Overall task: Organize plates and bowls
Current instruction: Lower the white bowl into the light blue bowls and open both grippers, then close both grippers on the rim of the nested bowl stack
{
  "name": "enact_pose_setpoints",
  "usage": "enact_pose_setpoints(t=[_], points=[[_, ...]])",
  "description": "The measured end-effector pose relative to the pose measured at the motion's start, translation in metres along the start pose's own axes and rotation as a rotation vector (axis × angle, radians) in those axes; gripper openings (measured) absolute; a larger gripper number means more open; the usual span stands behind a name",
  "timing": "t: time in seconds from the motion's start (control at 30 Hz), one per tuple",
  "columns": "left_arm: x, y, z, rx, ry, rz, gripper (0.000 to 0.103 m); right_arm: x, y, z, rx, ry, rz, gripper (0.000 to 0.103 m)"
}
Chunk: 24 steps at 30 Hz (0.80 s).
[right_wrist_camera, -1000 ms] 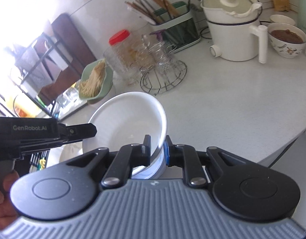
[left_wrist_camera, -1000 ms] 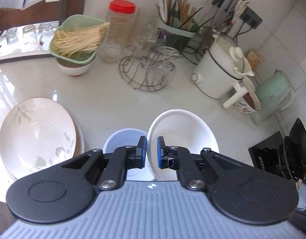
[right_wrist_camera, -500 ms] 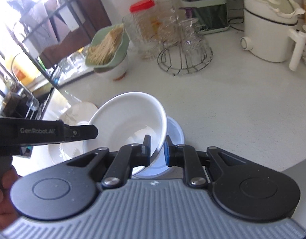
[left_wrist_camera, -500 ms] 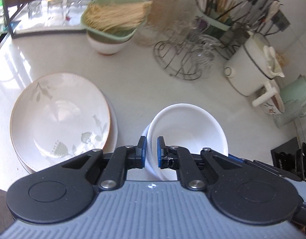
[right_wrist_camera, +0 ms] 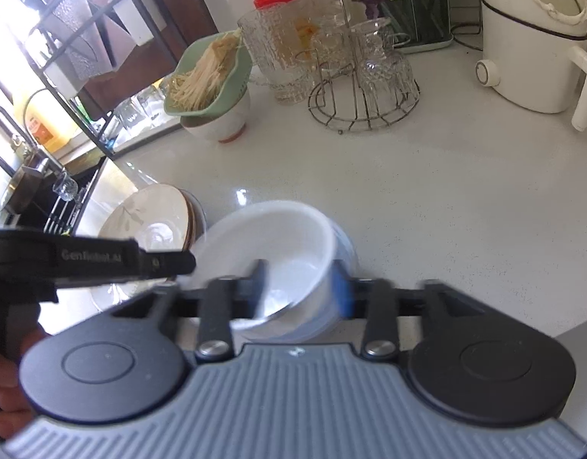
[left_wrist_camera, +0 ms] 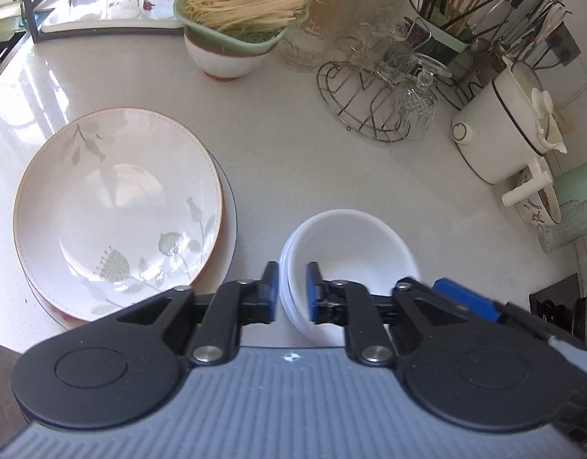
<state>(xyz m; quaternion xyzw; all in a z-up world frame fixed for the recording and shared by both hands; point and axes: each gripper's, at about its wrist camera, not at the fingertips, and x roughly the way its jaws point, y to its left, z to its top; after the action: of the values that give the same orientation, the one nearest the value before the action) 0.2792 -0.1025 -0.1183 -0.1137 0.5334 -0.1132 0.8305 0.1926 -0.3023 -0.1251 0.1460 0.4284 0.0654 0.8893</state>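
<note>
Left wrist view showed the white bowl (left_wrist_camera: 351,264) nested in a pale blue-white bowl (left_wrist_camera: 289,306) on the bench (left_wrist_camera: 293,176), near its front edge. Left gripper (left_wrist_camera: 290,290) straddled the stack's near-left rim, fingers (left_wrist_camera: 271,287) opening, small gaps either side of the wall, so no pinch. Right gripper (right_wrist_camera: 299,290) sat at the opposite rim in the right wrist view, blurred, fingers (right_wrist_camera: 341,290) also opening and spread wide of the wall; rim between them, not gripped. Judged: bowl stacking step looked finished, both grippers releasing.

Just left of the bowls, well clear, floral plate (left_wrist_camera: 117,210) topped a plate stack (left_wrist_camera: 228,229), so plates looked sorted too. Back of the bench: noodle strainer on a bowl (left_wrist_camera: 232,53), wire glass rack (left_wrist_camera: 374,107), white cooker pot (left_wrist_camera: 504,126). That back bowl carried food, probably not part of the job. Remaining: likely just withdrawing, maybe squaring the piles.
</note>
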Motion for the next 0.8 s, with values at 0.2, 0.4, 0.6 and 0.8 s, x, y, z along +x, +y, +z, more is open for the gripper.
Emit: enact_pose_setpoints(t=[0.2,0.4,0.6,0.8], points=[[0.002,-0.001,-0.007,-0.024,0.009,-0.032,0.039,-0.001,-0.013,0.005,0.021,-0.033,0.008,0.053],[0.012,-0.003,-0.012,-0.050,0.019,-0.047,0.039,0.021,-0.034,0.008,0.092,0.008,0.012,0.053],[0.024,-0.001,-0.011,-0.081,0.033,-0.053,0.039,0.036,-0.045,0.004,0.137,0.059,0.052,0.052],[0.035,-0.005,-0.005,-0.084,0.036,-0.033,0.039,0.046,-0.052,0.002,0.160,0.100,0.066,0.041]])
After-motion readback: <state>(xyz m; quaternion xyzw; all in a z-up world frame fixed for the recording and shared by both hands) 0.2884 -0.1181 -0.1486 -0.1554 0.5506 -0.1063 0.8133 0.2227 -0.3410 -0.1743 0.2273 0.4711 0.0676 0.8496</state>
